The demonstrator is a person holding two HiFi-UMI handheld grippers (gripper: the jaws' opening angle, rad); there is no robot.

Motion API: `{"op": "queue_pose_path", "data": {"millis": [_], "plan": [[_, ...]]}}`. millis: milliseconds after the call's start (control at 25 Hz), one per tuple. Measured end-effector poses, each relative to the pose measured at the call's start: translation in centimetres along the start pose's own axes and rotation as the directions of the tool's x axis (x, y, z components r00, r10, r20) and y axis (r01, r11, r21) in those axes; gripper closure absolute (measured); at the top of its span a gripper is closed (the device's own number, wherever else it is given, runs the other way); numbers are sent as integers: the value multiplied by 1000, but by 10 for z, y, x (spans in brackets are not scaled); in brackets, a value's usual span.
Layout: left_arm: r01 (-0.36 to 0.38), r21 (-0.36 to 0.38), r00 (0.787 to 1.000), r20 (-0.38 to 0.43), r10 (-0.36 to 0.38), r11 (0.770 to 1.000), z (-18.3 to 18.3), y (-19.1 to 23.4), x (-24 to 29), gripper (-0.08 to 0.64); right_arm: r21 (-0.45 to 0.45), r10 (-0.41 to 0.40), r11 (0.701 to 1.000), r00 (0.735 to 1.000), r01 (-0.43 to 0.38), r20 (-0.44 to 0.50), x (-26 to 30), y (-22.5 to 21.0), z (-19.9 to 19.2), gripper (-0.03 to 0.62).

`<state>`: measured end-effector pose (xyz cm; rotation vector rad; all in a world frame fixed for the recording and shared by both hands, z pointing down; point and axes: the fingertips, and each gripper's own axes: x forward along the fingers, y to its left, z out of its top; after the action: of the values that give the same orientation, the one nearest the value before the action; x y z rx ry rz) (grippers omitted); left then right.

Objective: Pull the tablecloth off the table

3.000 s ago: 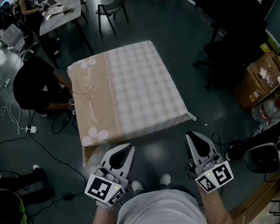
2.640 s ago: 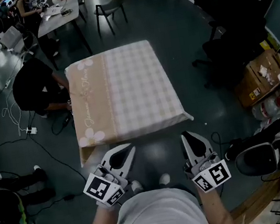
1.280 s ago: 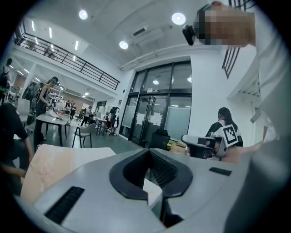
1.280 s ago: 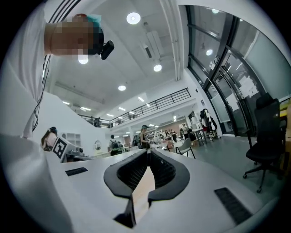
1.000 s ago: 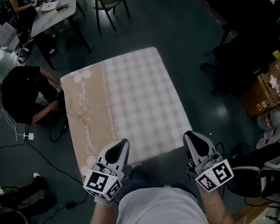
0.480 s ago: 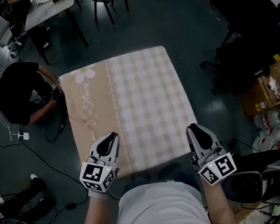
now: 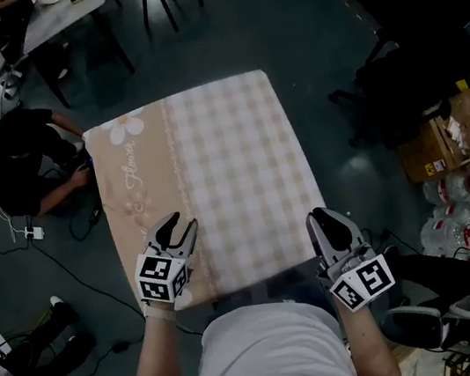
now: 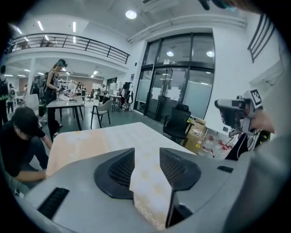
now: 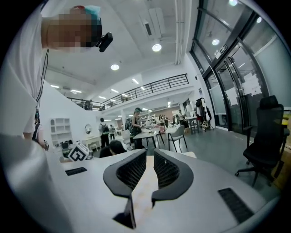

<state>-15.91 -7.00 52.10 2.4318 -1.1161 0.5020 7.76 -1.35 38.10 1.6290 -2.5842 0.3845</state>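
Beige and pale-checked, the tablecloth [image 7: 214, 168] lies spread flat and covers its table completely, straight in front of the person. It has not been pulled yet.

Three seconds ago both grippers hung over the dark floor, short of the cloth's near edge. Now the left gripper [image 7: 177, 225] is above the near left corner, over the plain beige band with the flower print. The right gripper [image 7: 318, 215] has its tips at the near right corner.

The left jaws were together a second ago and have just been opening. In the left gripper view they stand well apart, and a strip of the cloth with its scroll border shows in the gap, but the pads do not press on it. In the right gripper view the jaws are nearly together, as before, and they grip nothing.

A person in black [image 7: 21, 160] crouches beside the far left corner of the cloth.
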Motion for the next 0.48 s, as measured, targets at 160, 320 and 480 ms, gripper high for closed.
{"op": "queue_pose_path", "data": {"millis": [160,320,480], "plan": [[-16,-20,998,-54,15,1000,-7,3,45,366,20,-16,1000,999,17,-29,-5,-28,-5,560],[-57,40,987,-147,62,998,-28,12,91,322,32,-31,999,998,32,-47,-14,-57,-12,560],[-80,59,969,-228,91,995,-53,32,125,308,42,-65,997,996,68,-58,-22,-77,-19,560]]}}
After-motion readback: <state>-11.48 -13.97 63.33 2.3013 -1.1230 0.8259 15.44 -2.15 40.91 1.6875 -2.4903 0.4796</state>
